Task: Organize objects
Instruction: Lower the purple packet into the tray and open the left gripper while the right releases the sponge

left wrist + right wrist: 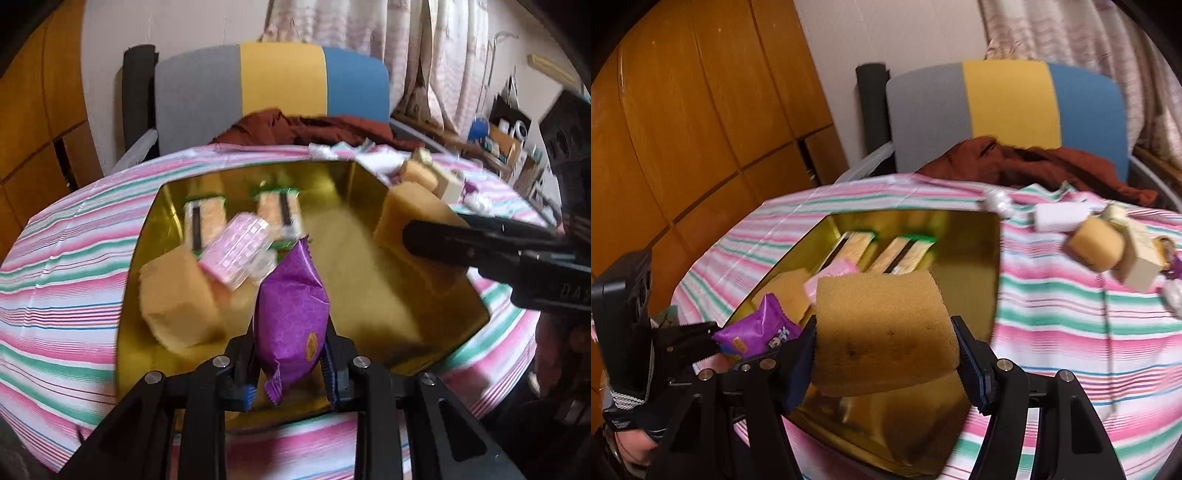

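A shiny gold tin [369,181] [991,280] sits on the striped tablecloth. Inside lie two green-edged cracker packs [207,218] [849,247], a pink packet [236,254] [834,273] and a tan sponge [177,295] [790,291]. My left gripper [290,384] [713,339] is shut on a purple snack packet [291,314] [757,328] above the tin's near edge. My right gripper [886,354] [410,236] is shut on a tan sponge [882,332] [410,206] over the tin's right side.
Loose items lie on the cloth right of the tin: another sponge [1097,247] [417,173], a cream box [1141,266] and a white block [1060,216]. A grey, yellow and blue chair [280,77] with brown cloth stands behind the table.
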A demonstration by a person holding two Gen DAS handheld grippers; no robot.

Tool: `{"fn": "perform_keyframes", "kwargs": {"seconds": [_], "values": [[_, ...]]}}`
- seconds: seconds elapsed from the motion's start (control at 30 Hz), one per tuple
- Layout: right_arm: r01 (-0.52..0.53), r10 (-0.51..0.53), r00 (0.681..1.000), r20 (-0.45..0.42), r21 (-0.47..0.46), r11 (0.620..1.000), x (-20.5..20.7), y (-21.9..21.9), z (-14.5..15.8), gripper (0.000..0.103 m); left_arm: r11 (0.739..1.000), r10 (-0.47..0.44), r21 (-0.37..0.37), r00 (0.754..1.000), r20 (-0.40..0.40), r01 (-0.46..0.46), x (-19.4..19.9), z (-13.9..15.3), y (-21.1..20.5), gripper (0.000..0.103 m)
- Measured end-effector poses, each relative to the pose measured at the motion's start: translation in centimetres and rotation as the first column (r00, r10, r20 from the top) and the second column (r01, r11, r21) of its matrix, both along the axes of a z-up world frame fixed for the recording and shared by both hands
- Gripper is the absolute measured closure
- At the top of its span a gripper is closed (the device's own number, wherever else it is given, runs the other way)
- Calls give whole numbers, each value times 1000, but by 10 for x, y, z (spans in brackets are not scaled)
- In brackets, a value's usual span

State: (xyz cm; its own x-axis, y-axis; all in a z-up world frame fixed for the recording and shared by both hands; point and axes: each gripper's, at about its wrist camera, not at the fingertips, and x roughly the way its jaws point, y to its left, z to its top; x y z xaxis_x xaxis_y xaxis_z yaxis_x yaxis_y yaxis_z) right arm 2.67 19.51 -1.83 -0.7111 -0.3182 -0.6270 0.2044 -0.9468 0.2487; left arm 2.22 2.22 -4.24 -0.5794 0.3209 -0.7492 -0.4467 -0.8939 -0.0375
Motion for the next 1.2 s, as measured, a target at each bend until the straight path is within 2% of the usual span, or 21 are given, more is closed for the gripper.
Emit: {"fn": "perform_keyframes", "kwargs": {"seconds": [0.2,0.27,0.3,0.37,0.47,0.5,0.53,0.63,0.67,0.8,0.9,1.2], "values": [[-51,54,996,69,-40,998,-15,-24,-14,33,991,-27,-131,999,29,31,0,-8,-11,74],[-64,70,993,95,-61,996,-17,-30,-18,32,985,-11,-174,1000,16,14,1,-9,-13,69],[-68,75,992,100,-72,995,-18,-32,-19,32,983,2,-185,1000,11,0,2,-9,-15,63],[-76,84,991,104,-77,994,-17,-35,-20,29,988,40,-151,999,11,-38,1,-6,-25,56],[-79,88,991,101,-90,993,-14,-35,-21,23,996,82,-32,996,40,-81,-1,0,-45,52],[-72,82,992,101,-95,993,-13,-34,-20,21,995,101,-12,994,39,-101,0,2,-50,47],[-68,78,992,99,-105,992,-11,-32,-20,20,991,134,8,991,26,-134,0,6,-55,42],[-58,70,992,104,-116,992,-10,-29,-21,19,976,205,79,979,-19,-203,4,18,-69,41],[-56,68,992,105,-118,991,-9,-29,-21,19,967,228,122,973,-29,-223,6,23,-74,41],[-43,58,992,109,-133,990,-7,-24,-22,19,935,278,237,960,-27,-264,8,32,-85,39],[-34,50,993,111,-140,990,-6,-21,-23,19,927,284,260,959,-14,-271,6,33,-83,38],[-18,30,996,81,-143,990,-2,-12,-16,19,935,202,291,979,32,-203,9,28,-56,38]]}}
